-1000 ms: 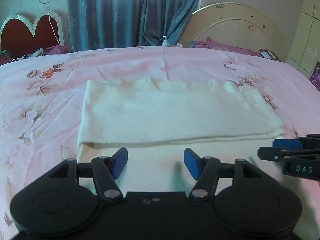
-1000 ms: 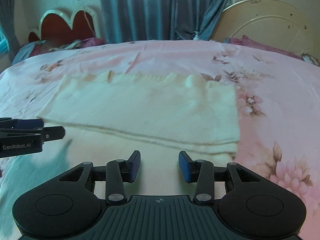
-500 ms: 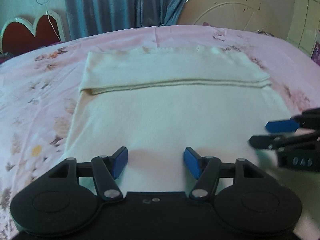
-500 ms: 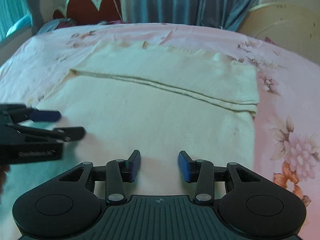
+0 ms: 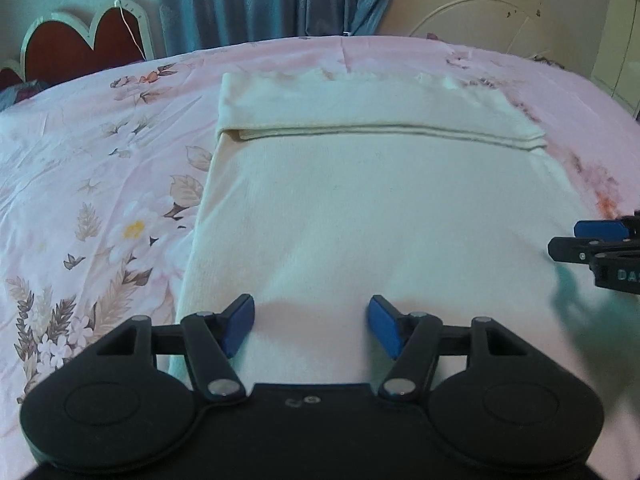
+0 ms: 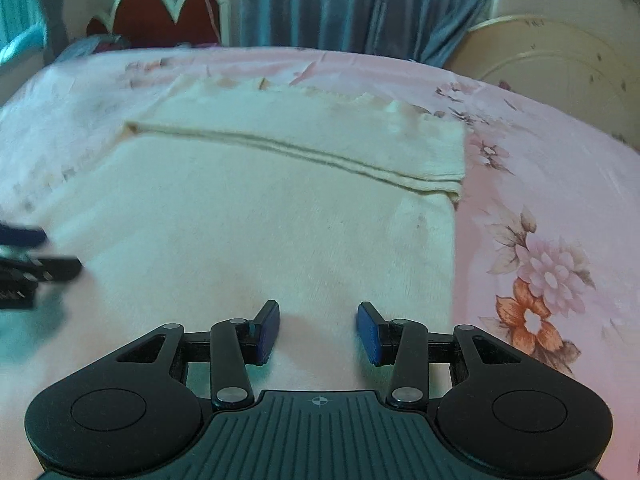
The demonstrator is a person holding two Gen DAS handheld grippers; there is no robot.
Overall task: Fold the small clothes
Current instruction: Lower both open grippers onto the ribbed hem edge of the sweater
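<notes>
While I hovered both grippers over cream garment [image 5: 380,216], jaws stood part open, nothing between them: left gripper [image 5: 311,326] wider, right gripper [image 6: 318,332] narrower. Garment lay flat on pink floral bedsheet [image 5: 100,184], stretching from jaws to 12 o'clock, far band [image 5: 360,110] already folded, fold line running 9 to 3. Near hem hidden below jaws, both hands equally near. Headboard [image 5: 80,48], curtain [image 5: 260,0] well apart; nothing in way.

Cream garment spread on a pink floral bed

The right claw [image 6: 318,330] hangs over the cream garment [image 6: 248,220] with its blue pads apart and nothing between them; the garment's far end is folded back; the left claw [image 6: 36,252] shows blurred at the left edge.
</notes>
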